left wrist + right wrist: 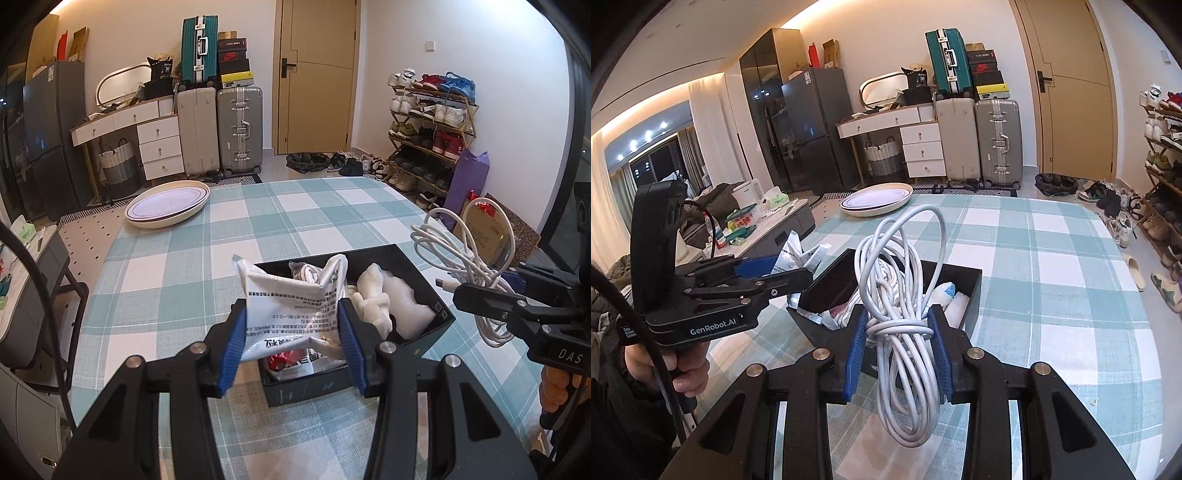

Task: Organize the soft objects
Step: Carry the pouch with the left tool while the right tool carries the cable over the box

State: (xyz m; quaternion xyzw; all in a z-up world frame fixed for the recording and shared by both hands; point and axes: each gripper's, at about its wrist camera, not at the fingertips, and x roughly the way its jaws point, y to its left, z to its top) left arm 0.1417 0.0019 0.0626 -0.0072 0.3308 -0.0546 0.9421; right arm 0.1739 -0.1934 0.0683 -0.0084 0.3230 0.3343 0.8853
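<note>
A black open box (439, 314) stands on the checked tablecloth and holds white soft packing pieces (391, 299), a bagged white cord and a red-printed packet. My left gripper (291, 325) is shut on a white printed plastic packet (291, 299), held just above the box's near left end. My right gripper (897, 336) is shut on a coiled white cable (905, 295), held above the box (975, 291) at its near right side. In the left wrist view the right gripper (480, 295) and cable (469, 251) show at the right. In the right wrist view the left gripper (775, 273) shows at the left.
A large oval white plate (168, 206) lies at the table's far left corner; it also shows in the right wrist view (877, 201). Suitcases (240, 129), a white dresser and a shoe rack (432, 125) stand beyond the table. A low side table (768, 221) with clutter stands left.
</note>
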